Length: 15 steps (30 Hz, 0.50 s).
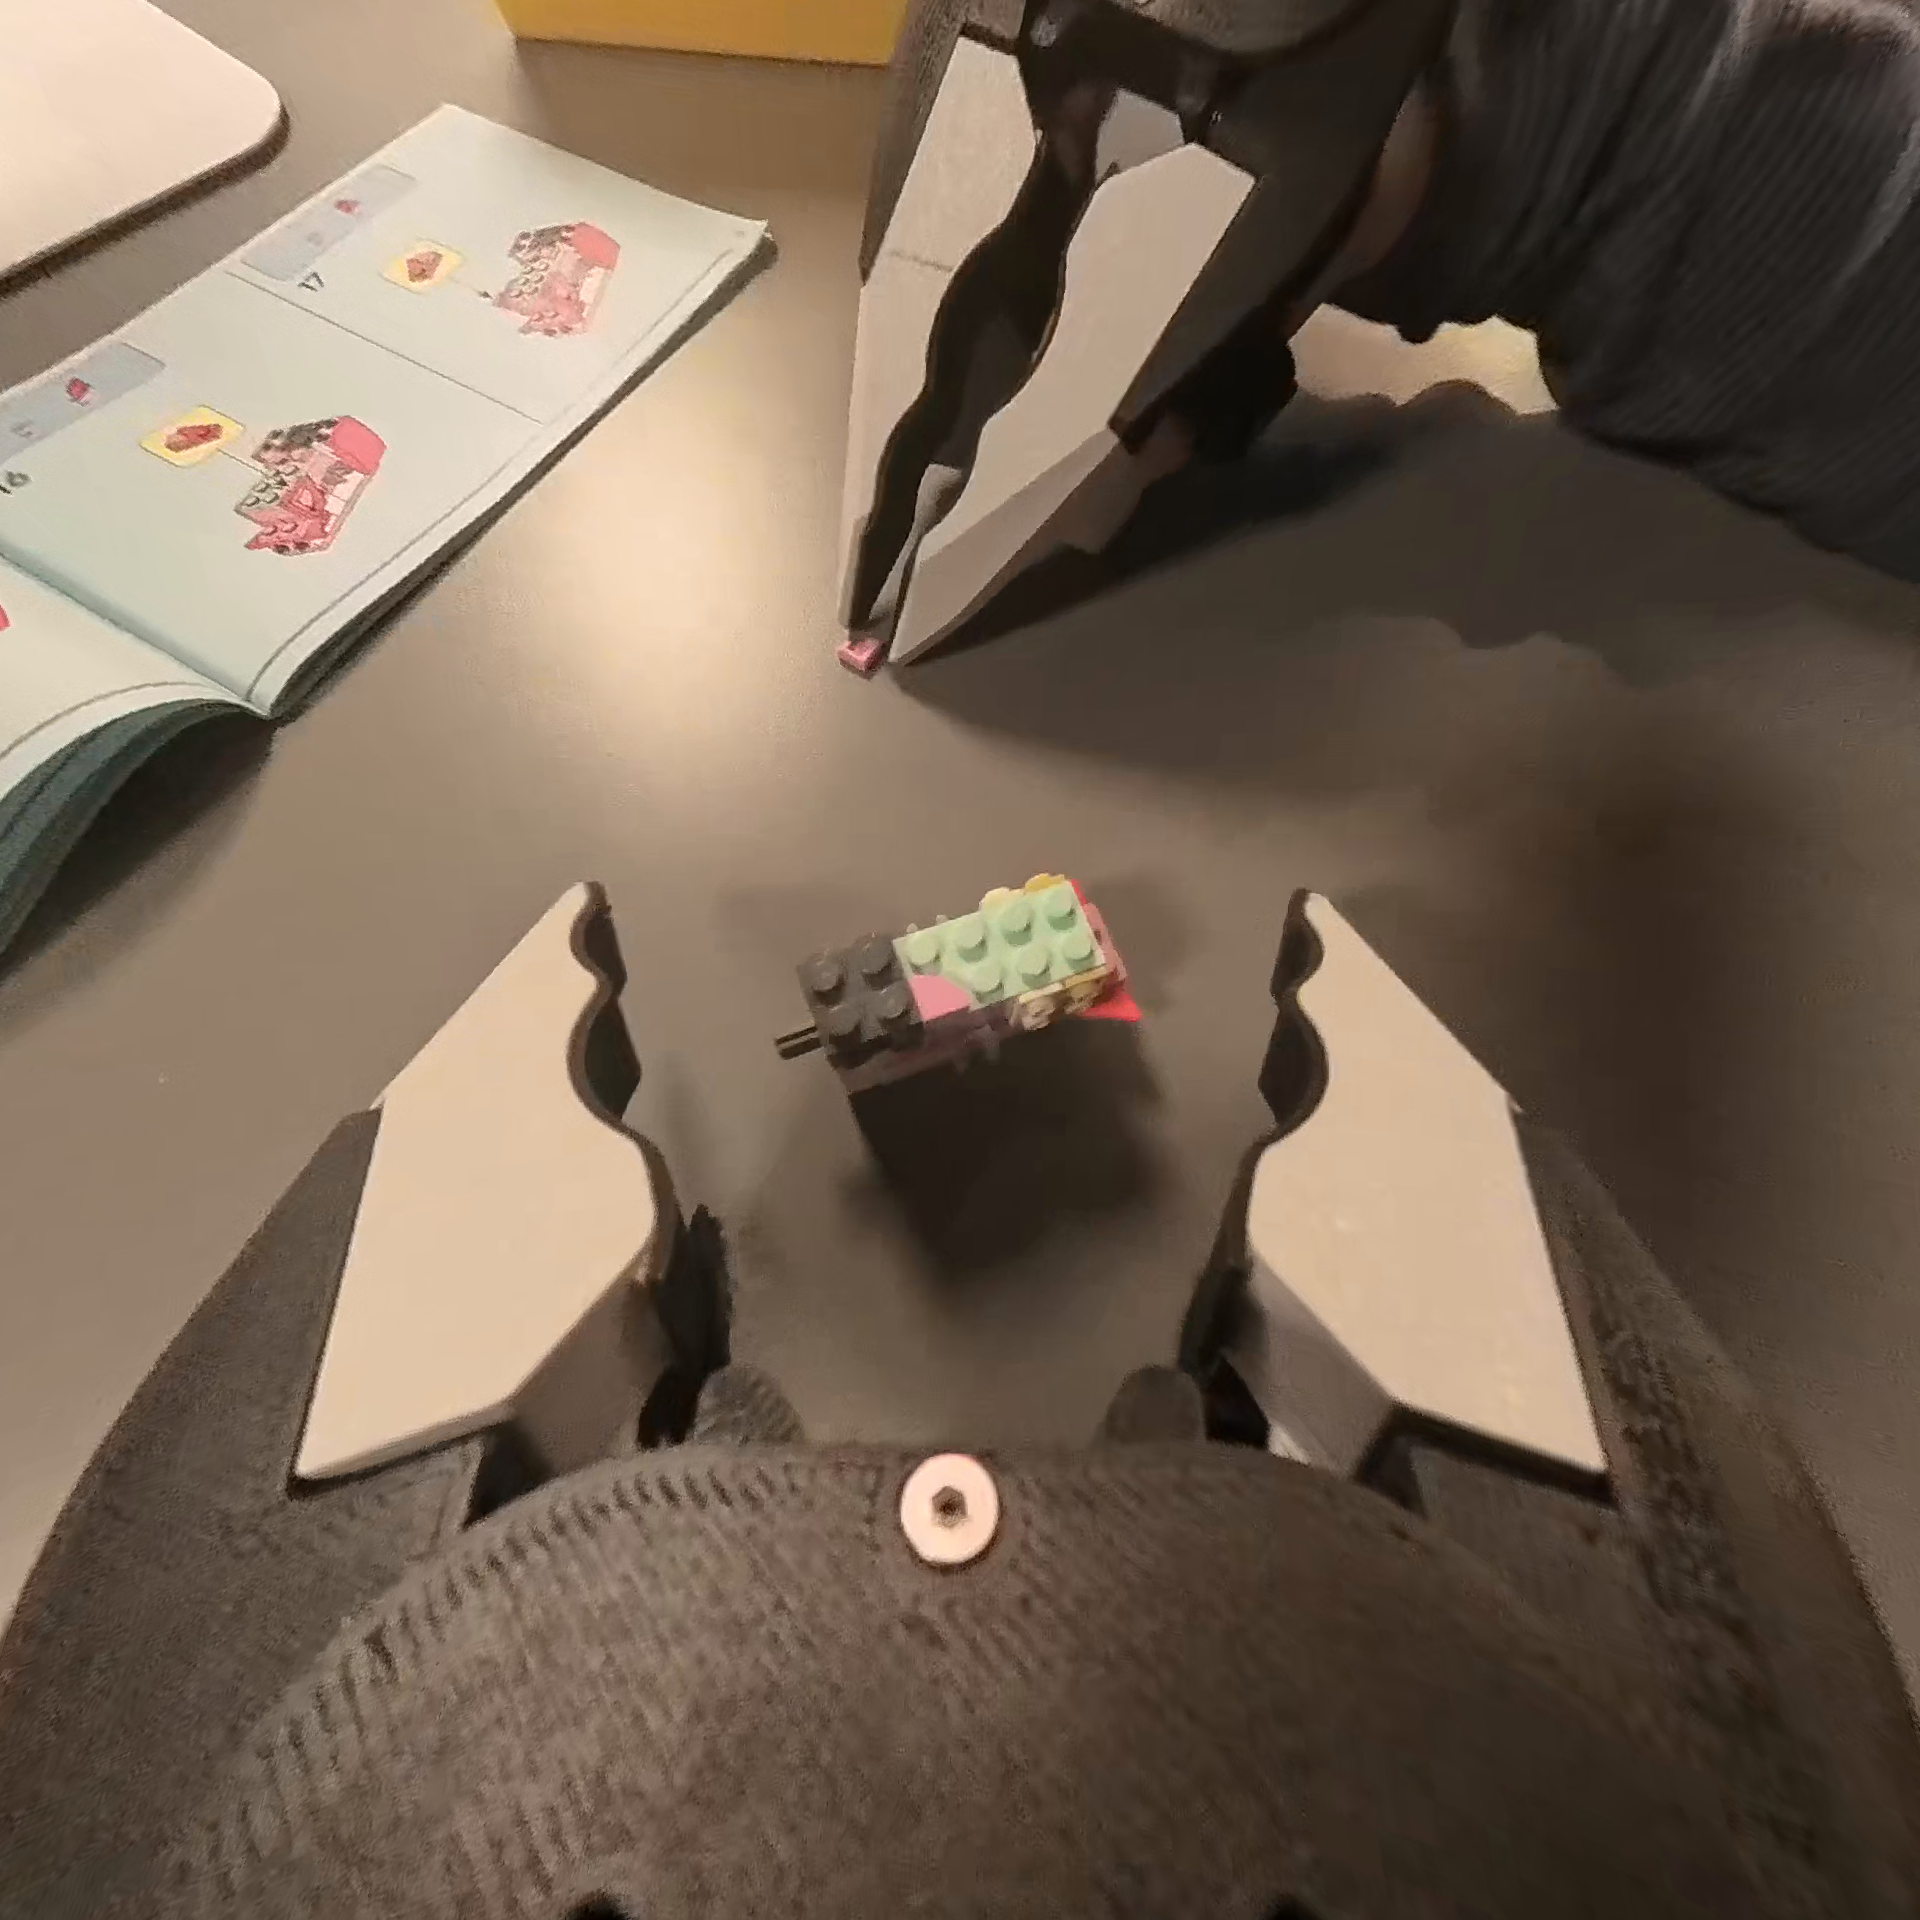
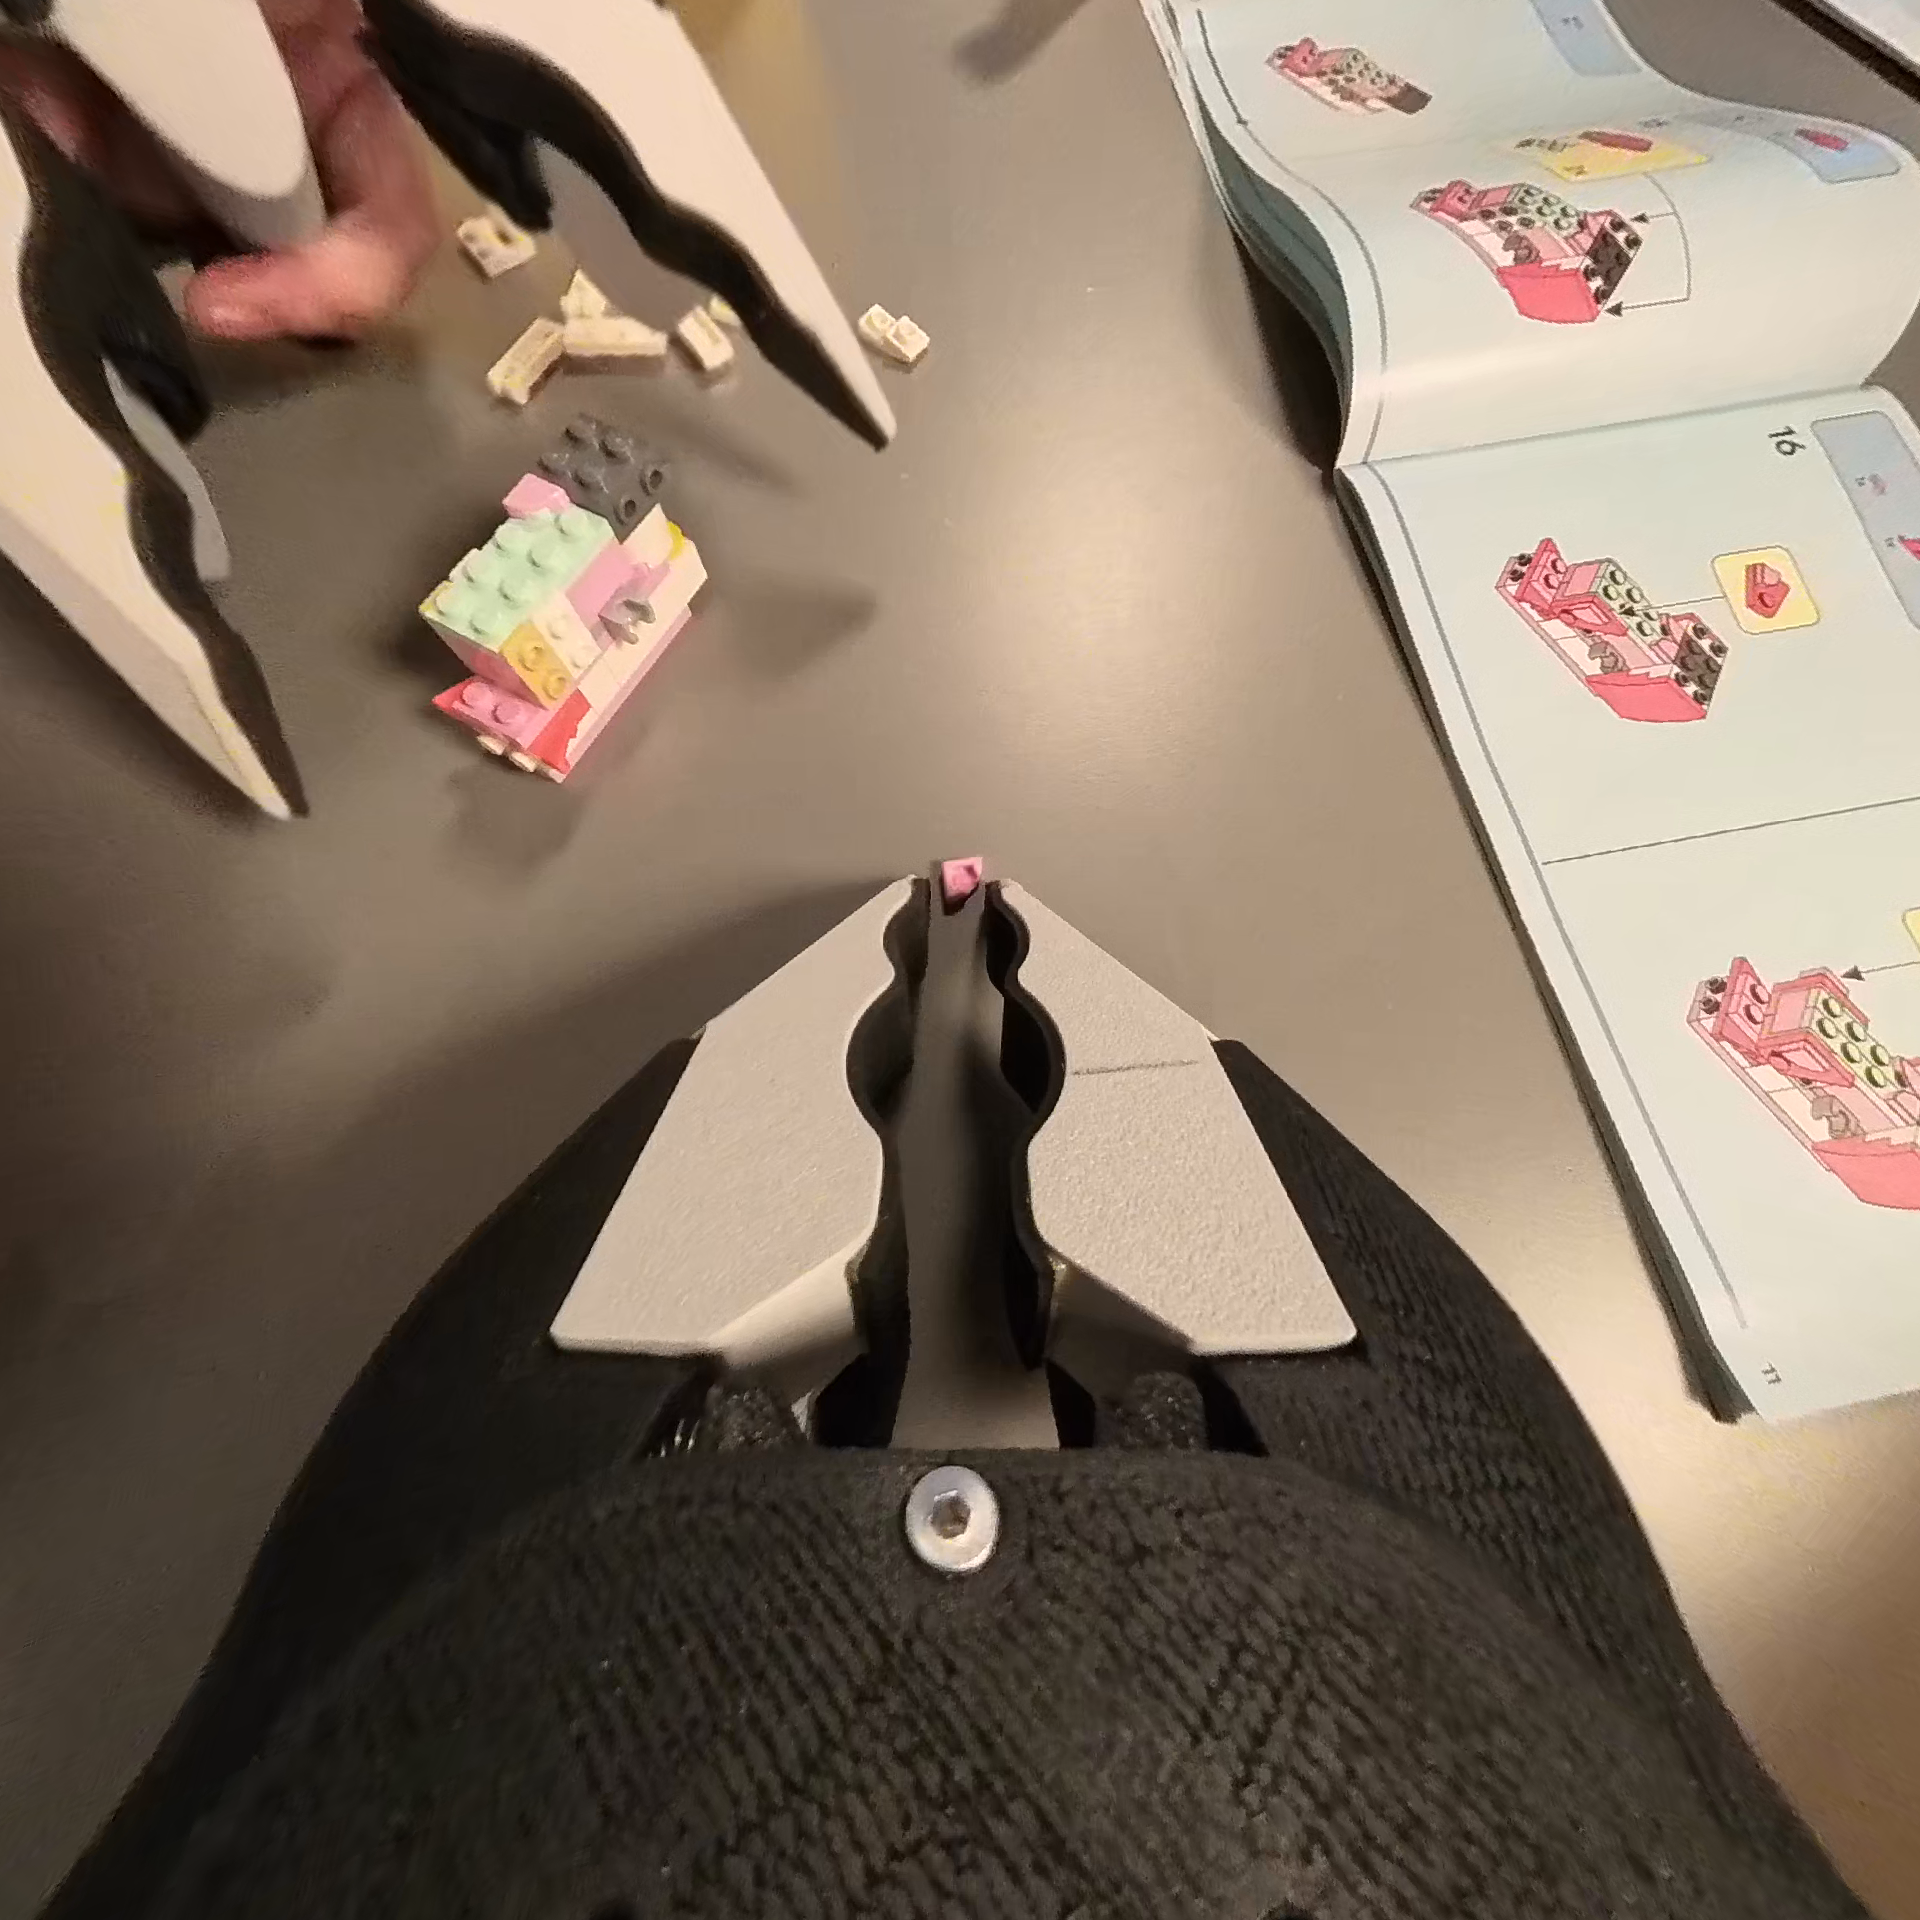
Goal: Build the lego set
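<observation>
**Here, one gripper spread wide, the other pinching a tiny pink piece**

The left gripper (image 1: 951, 940) hangs over the brick model (image 1: 961, 982) with its fingers spread wide, one on each side of the model and clear of it. The model, mint, grey and pink, stands on the dark table (image 1: 623, 810). Beyond the model, the right gripper (image 2: 958, 883) has its fingertips closed on a small pink brick (image 2: 958, 876), down at the tabletop. Loose cream bricks (image 2: 613, 338) lie behind the model. An open instruction booklet (image 1: 343, 416) lies well to the side of it.
</observation>
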{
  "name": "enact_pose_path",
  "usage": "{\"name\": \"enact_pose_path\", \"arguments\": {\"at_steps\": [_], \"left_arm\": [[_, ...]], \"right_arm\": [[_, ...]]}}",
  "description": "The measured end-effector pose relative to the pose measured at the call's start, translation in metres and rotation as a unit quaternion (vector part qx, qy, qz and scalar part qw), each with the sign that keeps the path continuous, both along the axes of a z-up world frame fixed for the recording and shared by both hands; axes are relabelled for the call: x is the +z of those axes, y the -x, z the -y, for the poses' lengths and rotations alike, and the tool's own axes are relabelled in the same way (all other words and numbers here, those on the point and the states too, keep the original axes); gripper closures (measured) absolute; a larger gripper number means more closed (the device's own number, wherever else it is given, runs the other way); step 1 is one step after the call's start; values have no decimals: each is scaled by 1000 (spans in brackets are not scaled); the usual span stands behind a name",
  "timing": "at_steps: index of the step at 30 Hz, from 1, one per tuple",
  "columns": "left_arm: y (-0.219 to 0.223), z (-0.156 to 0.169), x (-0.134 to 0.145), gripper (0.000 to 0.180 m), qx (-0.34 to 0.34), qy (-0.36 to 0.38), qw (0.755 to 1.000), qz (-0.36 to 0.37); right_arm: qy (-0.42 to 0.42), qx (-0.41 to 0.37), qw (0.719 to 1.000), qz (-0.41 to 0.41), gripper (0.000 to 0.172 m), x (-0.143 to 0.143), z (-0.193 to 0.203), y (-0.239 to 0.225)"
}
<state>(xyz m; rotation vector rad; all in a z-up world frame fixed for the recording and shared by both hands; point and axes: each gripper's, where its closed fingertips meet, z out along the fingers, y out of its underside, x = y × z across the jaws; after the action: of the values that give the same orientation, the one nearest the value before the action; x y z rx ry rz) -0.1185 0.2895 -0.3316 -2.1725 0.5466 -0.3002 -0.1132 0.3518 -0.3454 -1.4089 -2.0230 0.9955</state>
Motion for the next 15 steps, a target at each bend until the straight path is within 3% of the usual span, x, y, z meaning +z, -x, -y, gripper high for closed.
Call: {"name": "enact_pose_path", "arguments": {"at_steps": [4,15], "left_arm": [[-6,1,-9,62,-3,22,1000,17],[0,-5,35,77,-4,-102,994,41]], "right_arm": [[51,-16,999,9,162,2,5,3],[-46,-5,999,-17,172,1,3,7]]}}
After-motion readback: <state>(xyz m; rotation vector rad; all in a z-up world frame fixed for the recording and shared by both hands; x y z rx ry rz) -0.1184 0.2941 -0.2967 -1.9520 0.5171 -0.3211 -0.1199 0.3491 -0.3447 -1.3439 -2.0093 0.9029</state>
